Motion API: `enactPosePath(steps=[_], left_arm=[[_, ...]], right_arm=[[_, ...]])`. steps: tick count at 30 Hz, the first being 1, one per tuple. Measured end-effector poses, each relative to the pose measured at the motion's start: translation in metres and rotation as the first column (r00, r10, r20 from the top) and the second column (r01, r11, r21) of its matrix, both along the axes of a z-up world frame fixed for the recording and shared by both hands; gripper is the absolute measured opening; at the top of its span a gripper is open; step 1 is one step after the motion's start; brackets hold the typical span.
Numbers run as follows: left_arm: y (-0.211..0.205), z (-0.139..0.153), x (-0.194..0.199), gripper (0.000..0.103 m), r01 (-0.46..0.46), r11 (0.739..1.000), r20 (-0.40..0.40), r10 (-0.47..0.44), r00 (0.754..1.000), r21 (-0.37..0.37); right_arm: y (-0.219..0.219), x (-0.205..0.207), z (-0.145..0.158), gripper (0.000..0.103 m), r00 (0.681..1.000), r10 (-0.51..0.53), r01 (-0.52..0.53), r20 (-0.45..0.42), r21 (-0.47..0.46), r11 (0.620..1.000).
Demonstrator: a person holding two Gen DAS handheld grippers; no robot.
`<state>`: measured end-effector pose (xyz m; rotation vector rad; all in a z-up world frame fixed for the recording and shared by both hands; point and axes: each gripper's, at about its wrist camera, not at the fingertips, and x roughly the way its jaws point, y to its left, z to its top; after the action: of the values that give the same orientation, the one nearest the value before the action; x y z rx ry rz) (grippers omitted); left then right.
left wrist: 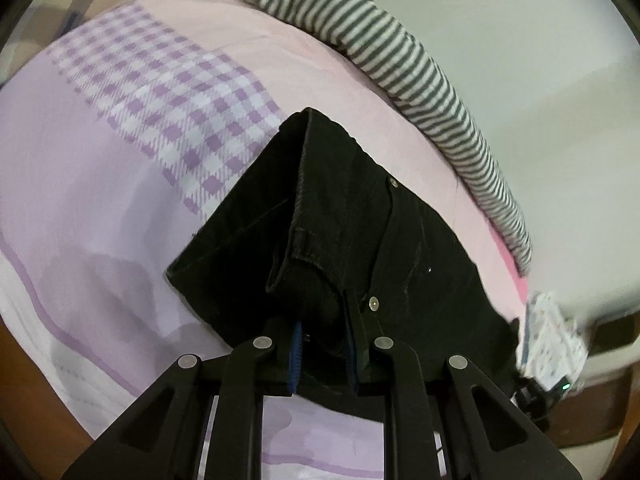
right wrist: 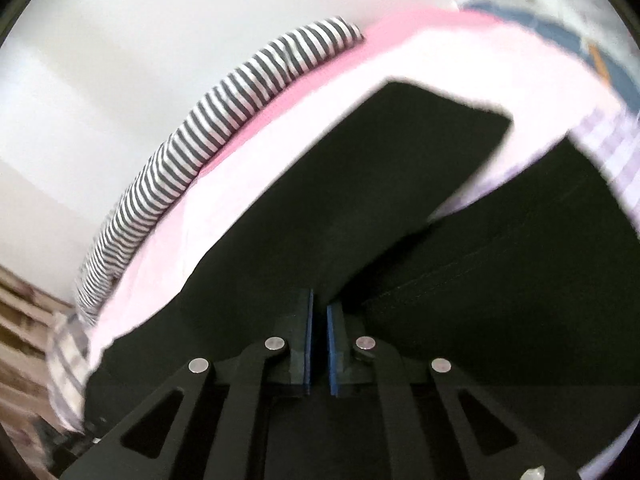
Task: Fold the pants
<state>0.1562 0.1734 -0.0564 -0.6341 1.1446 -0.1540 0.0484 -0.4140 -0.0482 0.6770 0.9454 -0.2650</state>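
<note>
Black pants (left wrist: pixel 340 216) lie on a pink and lilac bed sheet (left wrist: pixel 100 168). In the left wrist view my left gripper (left wrist: pixel 322 344) is shut on the waistband near the metal button (left wrist: pixel 374 303), and the waist end is bunched and lifted. In the right wrist view my right gripper (right wrist: pixel 319 320) is shut on the pants (right wrist: pixel 400 168), with a thin fold of black cloth between the blue pads (right wrist: pixel 307 344). One leg runs away from it towards the far edge of the bed. The right gripper shows at the right edge of the left wrist view (left wrist: pixel 548 340), blurred.
A grey and white striped cloth (left wrist: pixel 400 56) lies along the bed's far edge by the white wall; it also shows in the right wrist view (right wrist: pixel 224 120). A lilac checked patch (left wrist: pixel 168 112) marks the sheet. A wooden floor (right wrist: pixel 20 312) lies beyond the bed.
</note>
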Motion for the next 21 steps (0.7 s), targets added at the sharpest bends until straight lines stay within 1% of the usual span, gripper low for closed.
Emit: enactPosePath(steps=[2, 4, 9, 15, 20, 21], left_arm=[[-0.002, 0.001, 0.004, 0.017, 0.047, 0.998, -0.003, -0.047, 0.999, 0.037], [-0.004, 0.001, 0.008, 0.017, 0.098, 0.992, -0.016, -0.097, 0.995, 0.076], [-0.006, 0.001, 0.011, 0.017, 0.194, 0.970, -0.020, -0.194, 0.981, 0.143], [-0.001, -0.001, 0.011, 0.017, 0.252, 0.948, -0.017, -0.254, 0.967, 0.195], [-0.002, -0.011, 0.007, 0.017, 0.285, 0.923, -0.029, -0.287, 0.957, 0.260], [-0.004, -0.013, 0.005, 0.017, 0.292, 0.914, -0.029, -0.296, 0.955, 0.282]], right_arm=[[0.007, -0.007, 0.015, 0.005, 1.000, 0.014, -0.014, 0.003, -0.053, 0.998], [0.014, -0.018, 0.026, 0.005, 1.000, 0.023, -0.023, -0.001, -0.088, 0.996], [0.028, -0.048, 0.045, 0.004, 1.000, 0.014, -0.015, -0.010, -0.130, 0.991], [0.039, -0.075, 0.038, 0.004, 0.999, 0.007, -0.012, -0.054, -0.109, 0.994], [0.041, -0.086, 0.018, 0.003, 0.993, -0.006, -0.002, -0.114, -0.073, 0.997], [0.040, -0.086, 0.013, 0.003, 0.992, -0.011, 0.003, -0.125, -0.066, 0.998]])
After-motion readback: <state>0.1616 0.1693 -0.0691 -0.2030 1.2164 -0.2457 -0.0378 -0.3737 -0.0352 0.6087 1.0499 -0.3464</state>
